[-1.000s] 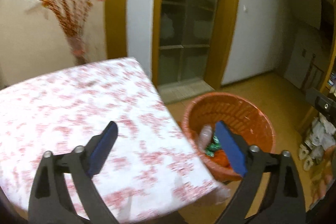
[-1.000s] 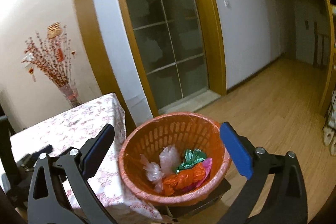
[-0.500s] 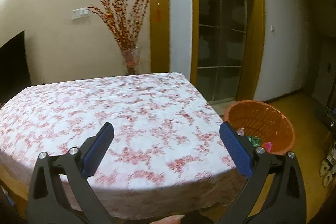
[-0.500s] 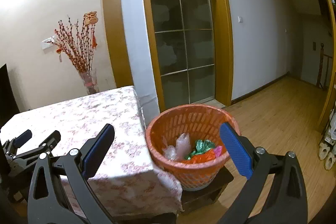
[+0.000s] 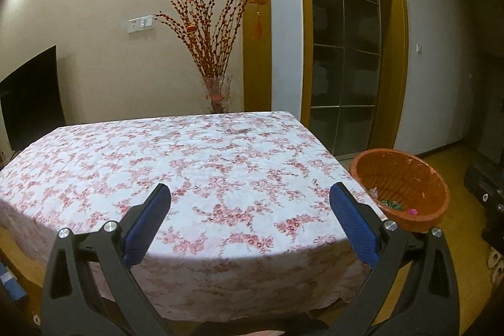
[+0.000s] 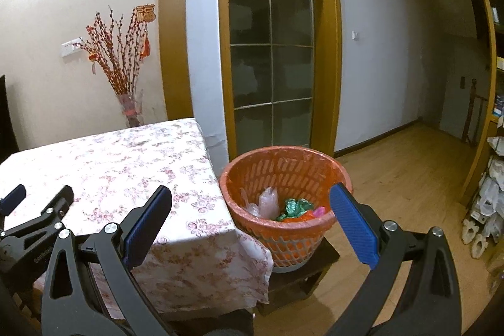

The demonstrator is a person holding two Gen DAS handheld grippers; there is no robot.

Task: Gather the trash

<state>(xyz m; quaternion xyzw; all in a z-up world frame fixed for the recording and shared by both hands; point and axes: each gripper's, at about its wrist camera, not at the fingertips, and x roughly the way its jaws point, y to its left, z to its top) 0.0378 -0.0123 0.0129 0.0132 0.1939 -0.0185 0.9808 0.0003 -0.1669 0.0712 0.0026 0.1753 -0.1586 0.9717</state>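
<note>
The left claw point(image 5: 249, 219) is hovering above the near edge of the tabletop point(image 5: 195, 159), level and pointing toward the far wall. Its two blue fingers point(image 5: 146, 222) are standing wide apart and are holding nothing, so it is released. The right claw point(image 6: 250, 221) is hanging beside the right edge of the tabletop, aiming forward and a little downward at the orange basket point(image 6: 283, 238). It is also released, with its fingers spread and nothing between them. In the right wrist view the left claw is showing at the lower left, over the tabletop.

There are two claws, one tabletop with a flower-pattern cloth, and one basket. The cloth surface is showing only its red pattern.

The trash is lying at the bottom of the basket. I am counting one clear plastic bag point(image 6: 267, 203), one green wrapper point(image 6: 296, 207), one orange piece point(image 6: 297, 218) and one small pink piece point(image 6: 318, 211). The clear bag is standing rather upright, with its long axis going from the bottom toward the rim. The green wrapper is crumpled, and I cannot tell which way it is pointing.

The basket is standing upright on a low dark stool point(image 6: 302, 282), just beside the right near corner of the tabletop, with its opening facing up. One vase of red branches point(image 5: 217, 96) is standing behind the far edge of the tabletop.
</note>
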